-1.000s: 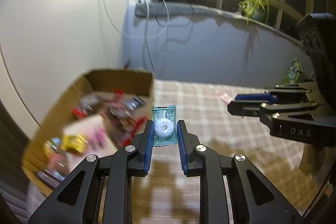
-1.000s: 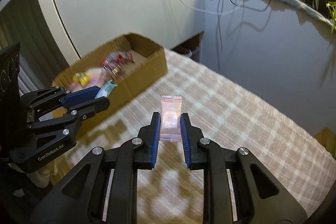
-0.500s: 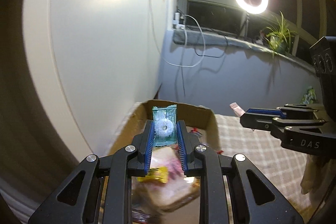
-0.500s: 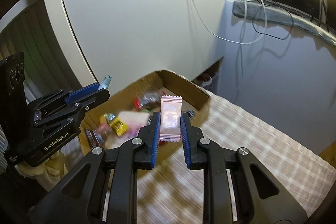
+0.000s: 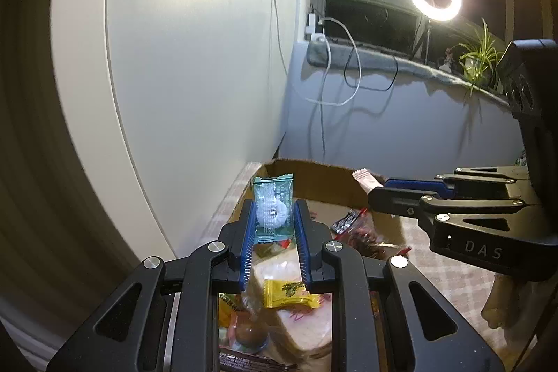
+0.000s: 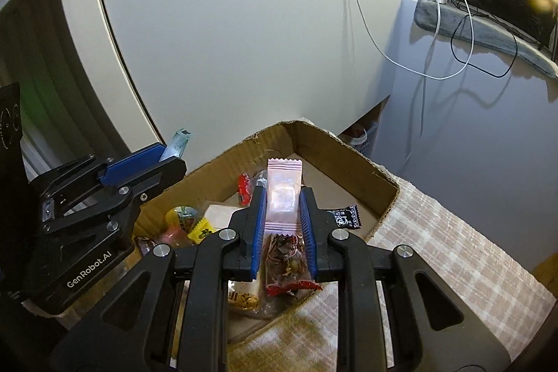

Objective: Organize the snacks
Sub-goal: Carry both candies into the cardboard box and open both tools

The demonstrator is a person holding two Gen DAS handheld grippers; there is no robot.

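Over the cardboard box (image 5: pixel 324 178), on the left side, the left gripper (image 5: pixel 272 225) has its jaws clamped tight on a teal packet (image 5: pixel 273 204) with a white ring-shaped sweet showing through the wrapper; the packet stands upright between the blue pads, above the pile of snacks already inside, among them a yellow wrapper (image 5: pixel 287 293) and a pale bread-like pack (image 5: pixel 279 271). To do the drop well, this gripper looks best placed where it hangs now, clear of the near wall, and the jaws should part fully so the thin wrapper does not cling to one ribbed pad. Just to the right, the right gripper (image 6: pixel 283 208) is likewise closed firmly on a pink sachet (image 6: pixel 283 194), held upright above the box interior (image 6: pixel 348 169), with a red-trimmed clear bag (image 6: pixel 287 264) and a black sachet (image 6: pixel 345 215) lying below it. Both grippers sit close together over one opening, so a sensible order is to release one at a time, or keep them apart, so the bodies do not knock. Farther right the checked tablecloth (image 6: pixel 453 253) lies outside the box; a light sachet could flutter, so letting go low and well inside the rim seems the safer choice.
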